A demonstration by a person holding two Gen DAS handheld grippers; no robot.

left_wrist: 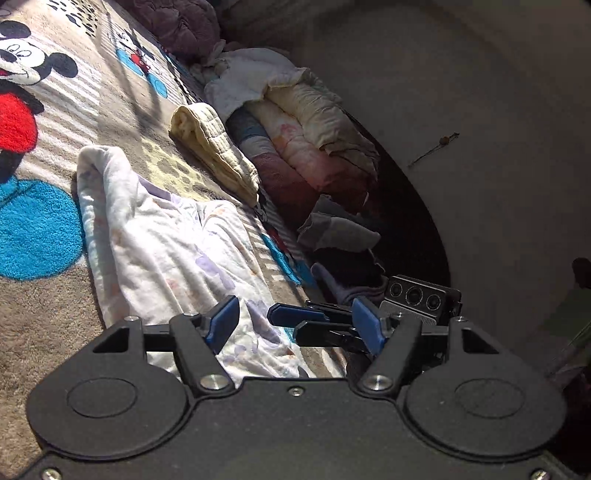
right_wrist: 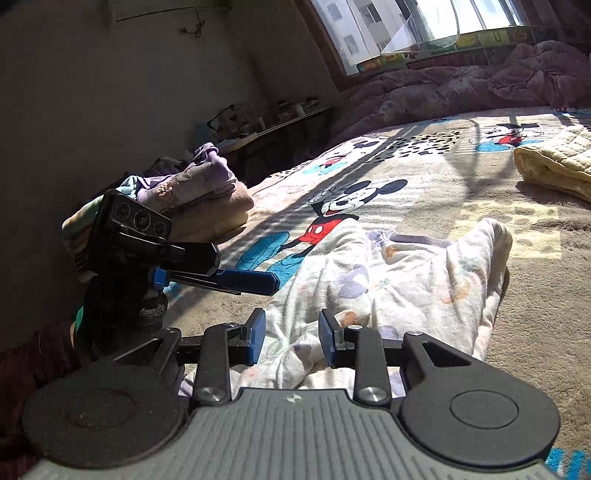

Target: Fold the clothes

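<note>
The left gripper (left_wrist: 295, 328) hangs low over the near end of a white garment with a pale floral print (left_wrist: 177, 251), its blue-padded fingers (left_wrist: 223, 323) spread wide with nothing between them. The right gripper (right_wrist: 291, 338) sits just beside it, over the same near end; its fingers (right_wrist: 256, 336) are also parted, with cloth showing in the gap below them, though no pinch can be made out. In the left wrist view the right gripper's blue finger tips (left_wrist: 295, 315) reach in close to the left one's right finger.

The garment lies crumpled lengthwise on a plush Mickey Mouse blanket (left_wrist: 44, 110) that covers the bed, one bunched end rising farthest from the grippers.

Beyond it, a folded cream quilted cloth (left_wrist: 214, 151) rests on the blanket, apart from the garment. Along the bed's edge by the wall runs a row of rolled and piled bedding (left_wrist: 303, 136), with dark clothes (left_wrist: 347, 266) heaped at its near end. In the right wrist view a stack of folded clothes (right_wrist: 192, 192) sits at the bed's other side, a mauve comforter (right_wrist: 480, 81) lies at the far end, and a sunlit window (right_wrist: 406, 26) stands above it.
</note>
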